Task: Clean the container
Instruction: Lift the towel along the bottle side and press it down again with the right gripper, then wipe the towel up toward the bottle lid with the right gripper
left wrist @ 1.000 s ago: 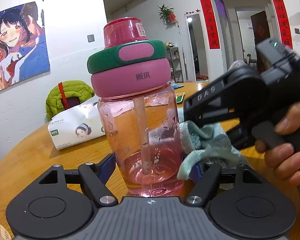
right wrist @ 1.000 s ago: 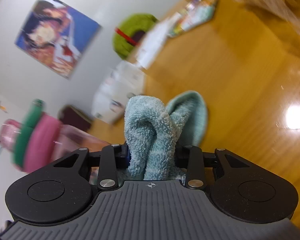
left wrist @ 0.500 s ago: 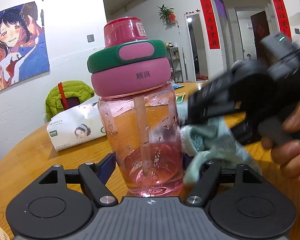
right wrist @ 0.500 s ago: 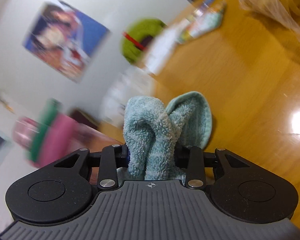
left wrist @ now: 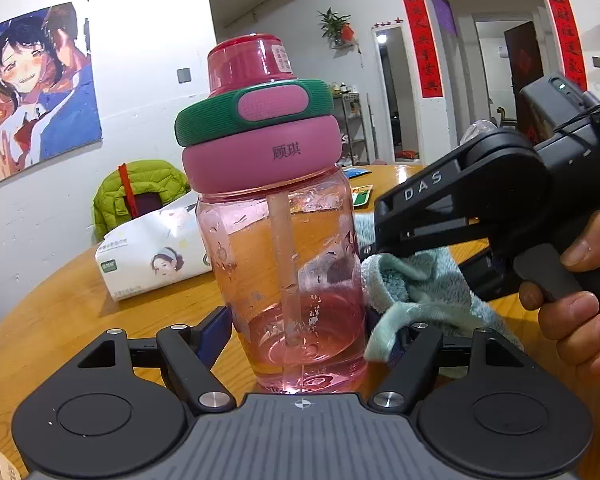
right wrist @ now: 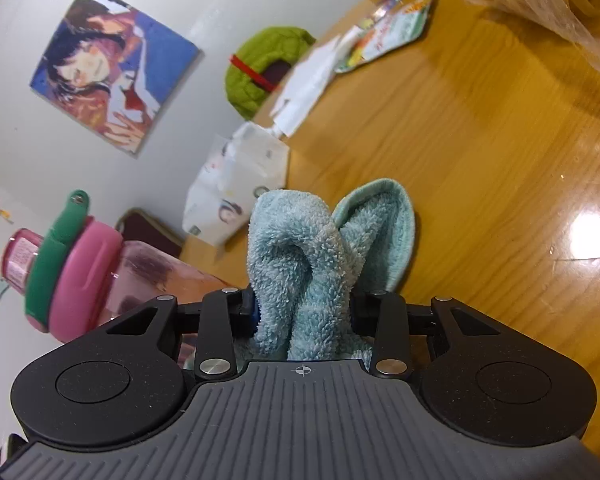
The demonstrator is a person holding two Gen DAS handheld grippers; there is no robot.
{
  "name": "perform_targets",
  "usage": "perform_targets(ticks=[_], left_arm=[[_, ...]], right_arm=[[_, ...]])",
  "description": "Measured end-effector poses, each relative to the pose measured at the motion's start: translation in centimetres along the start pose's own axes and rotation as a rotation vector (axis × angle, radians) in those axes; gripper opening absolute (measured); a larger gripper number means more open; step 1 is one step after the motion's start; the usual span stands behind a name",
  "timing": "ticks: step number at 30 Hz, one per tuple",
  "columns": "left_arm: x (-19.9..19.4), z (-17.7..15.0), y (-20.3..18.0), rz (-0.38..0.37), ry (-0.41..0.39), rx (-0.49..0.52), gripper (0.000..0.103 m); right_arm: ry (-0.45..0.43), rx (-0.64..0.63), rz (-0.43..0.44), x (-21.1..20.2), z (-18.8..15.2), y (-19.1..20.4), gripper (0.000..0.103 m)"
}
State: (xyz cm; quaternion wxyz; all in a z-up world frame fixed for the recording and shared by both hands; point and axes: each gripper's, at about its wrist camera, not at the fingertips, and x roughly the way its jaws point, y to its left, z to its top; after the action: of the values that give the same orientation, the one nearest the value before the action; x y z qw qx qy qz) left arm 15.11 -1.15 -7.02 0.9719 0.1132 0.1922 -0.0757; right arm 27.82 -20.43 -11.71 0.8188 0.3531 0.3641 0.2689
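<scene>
A white tissue pack [left wrist: 156, 252] lies at the left of the round wooden table [left wrist: 60, 320]. Next comes the transparent pink plastic bottle with a pink-and-green lid [left wrist: 276, 208], standing upright on the table with the left gripper [left wrist: 300, 332] clamped around its base, one finger on each side. Right of it, the fluffy pale-teal cloth [left wrist: 408, 284] touches the bottle's side, pinched tight in the right gripper [right wrist: 304, 308], which a person's hand [left wrist: 580, 292] holds by its black handle. Farther right, a clear bag of yellow noodles [right wrist: 560, 4] rests on the table.
</scene>
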Motion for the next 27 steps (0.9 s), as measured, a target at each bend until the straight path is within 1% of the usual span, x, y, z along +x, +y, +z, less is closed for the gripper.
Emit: perform_targets(ticks=[1,3,4,5,6,8,9,10,11,13,15,17,21,23,24,25,27], left_arm=[[-0.3,0.0,-0.1,0.013,0.005,-0.014,0.082],[-0.7,0.3,-0.3,0.061,0.039,-0.088,0.088],[-0.9,0.4,-0.4,0.087,0.059,-0.130,0.087],[-1.1,0.5,-0.6,0.101,0.065,-0.148,0.087],[-1.3,0.6,-0.9,0.108,0.063,-0.152,0.087],[-1.4,0.5,-1.6,0.123,0.055,-0.107,0.086],[-1.3,0.4,-1.9,0.119,0.053,-0.082,0.082],[-1.1,0.3,-1.9,0.102,0.050,-0.064,0.074],[-0.9,0.1,-1.8,0.083,0.044,-0.054,0.072],[-0.6,0.0,-1.4,0.057,0.030,-0.041,0.073],[-0.1,0.0,-0.6,0.050,0.025,-0.031,0.073],[0.3,0.0,0.2,0.020,0.019,-0.026,0.073],[0.5,0.0,0.4,0.011,0.016,-0.025,0.072],[0.5,0.0,0.5,0.010,0.015,-0.025,0.072],[0.6,0.0,0.5,0.010,0.015,-0.025,0.072],[0.6,0.0,0.5,0.010,0.015,-0.025,0.072],[0.6,0.0,0.5,0.009,0.014,-0.025,0.072]], right_arm=[[-0.025,0.003,0.019,-0.2,0.1,0.0,0.039],[-0.080,0.013,0.052,-0.7,0.5,-0.1,0.039],[-0.103,0.018,0.063,-0.9,0.7,0.0,0.039],[-0.122,0.019,0.078,-1.2,0.7,-0.1,0.039],[-0.138,0.020,0.097,-1.5,0.8,-0.1,0.039],[-0.139,0.023,0.145,-1.8,0.9,-0.1,0.039],[-0.126,0.023,0.169,-1.7,0.9,0.0,0.039],[-0.108,0.019,0.178,-1.6,0.9,0.2,0.039],[-0.092,0.010,0.175,-1.5,0.8,0.5,0.039],[-0.066,-0.012,0.156,-1.5,0.6,0.8,0.039],[-0.034,0.006,0.152,-1.5,0.6,0.7,0.039],[-0.008,0.009,0.140,-1.4,0.6,0.7,0.039],[0.005,-0.025,0.091,-1.2,0.5,1.1,0.039],[-0.018,-0.046,0.071,-1.4,0.5,1.3,0.039],[-0.049,-0.047,0.083,-1.7,0.6,1.4,0.039],[-0.087,-0.033,0.127,-2.3,0.6,1.3,0.038],[-0.165,0.017,0.265,-3.6,0.8,0.8,0.038]])
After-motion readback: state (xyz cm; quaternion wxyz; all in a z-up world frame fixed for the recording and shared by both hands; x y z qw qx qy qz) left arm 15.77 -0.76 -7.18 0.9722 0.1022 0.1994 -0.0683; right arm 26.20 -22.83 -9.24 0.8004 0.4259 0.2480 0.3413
